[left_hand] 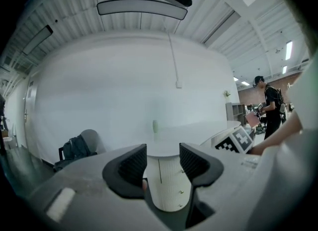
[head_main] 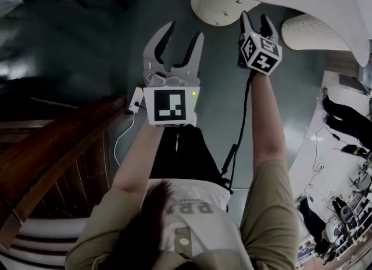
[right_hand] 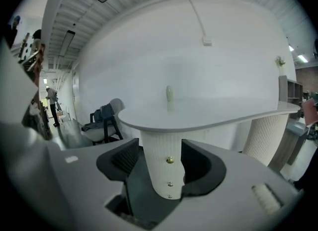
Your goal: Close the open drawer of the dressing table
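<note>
The dressing table has a white curved top [right_hand: 208, 113] on a ribbed white drawer column [right_hand: 158, 173] with small gold knobs [right_hand: 170, 160]. The drawer fronts look flush with the column. In the head view the column [head_main: 221, 3] stands under the top at the upper middle. My right gripper [head_main: 256, 18] is raised just right of it; its jaws stand open and empty, and they frame the column in the right gripper view [right_hand: 160, 155]. My left gripper [head_main: 185, 31] is open and empty over the dark floor, and the column [left_hand: 166, 188] shows between its jaws [left_hand: 163, 158].
A second ribbed pedestal [head_main: 314, 33] holds the top's right end. Dark wooden furniture [head_main: 58, 158] lies at the left, a cluttered white desk [head_main: 343, 164] at the right. A chair with a bag [right_hand: 105, 120] stands left of the table, and a person [left_hand: 271, 107] stands far off.
</note>
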A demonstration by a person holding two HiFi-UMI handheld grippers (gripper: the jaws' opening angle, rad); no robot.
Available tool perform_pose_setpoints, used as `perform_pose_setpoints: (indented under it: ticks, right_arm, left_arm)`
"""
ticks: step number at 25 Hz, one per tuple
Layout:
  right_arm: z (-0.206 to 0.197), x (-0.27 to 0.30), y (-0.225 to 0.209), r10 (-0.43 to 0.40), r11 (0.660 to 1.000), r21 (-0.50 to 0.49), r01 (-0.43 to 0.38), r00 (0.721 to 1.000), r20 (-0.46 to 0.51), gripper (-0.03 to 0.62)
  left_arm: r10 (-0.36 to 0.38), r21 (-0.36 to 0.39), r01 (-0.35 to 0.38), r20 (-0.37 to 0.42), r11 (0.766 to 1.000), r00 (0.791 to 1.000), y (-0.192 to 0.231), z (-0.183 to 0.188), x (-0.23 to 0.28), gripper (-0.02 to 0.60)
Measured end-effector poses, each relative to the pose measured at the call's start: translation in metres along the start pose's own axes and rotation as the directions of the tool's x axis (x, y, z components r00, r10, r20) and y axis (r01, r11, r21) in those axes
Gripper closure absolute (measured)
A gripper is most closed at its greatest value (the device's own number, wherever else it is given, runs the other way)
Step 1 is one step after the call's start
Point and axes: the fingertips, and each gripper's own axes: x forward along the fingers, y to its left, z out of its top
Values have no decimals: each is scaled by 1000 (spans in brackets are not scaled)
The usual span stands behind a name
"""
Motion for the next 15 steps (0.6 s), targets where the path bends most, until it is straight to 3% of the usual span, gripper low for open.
perform_pose_setpoints:
  ticks: [5,9,15]
  right_arm:
    - [44,-62,0,-1,1000,-2,1,1000,31,324]
    - [83,-107,10,10,1000,20,-12,997,75,324]
    - [165,-171,7,7,995,95,-31,971,237,326]
  left_arm:
    - [18,28,-19,43,999,999,3,58,-8,364]
    - [34,4,-35,72,999,997,5,98,-11,364]
    - [7,-16,-5,101,1000,995,-4,150,-8,364]
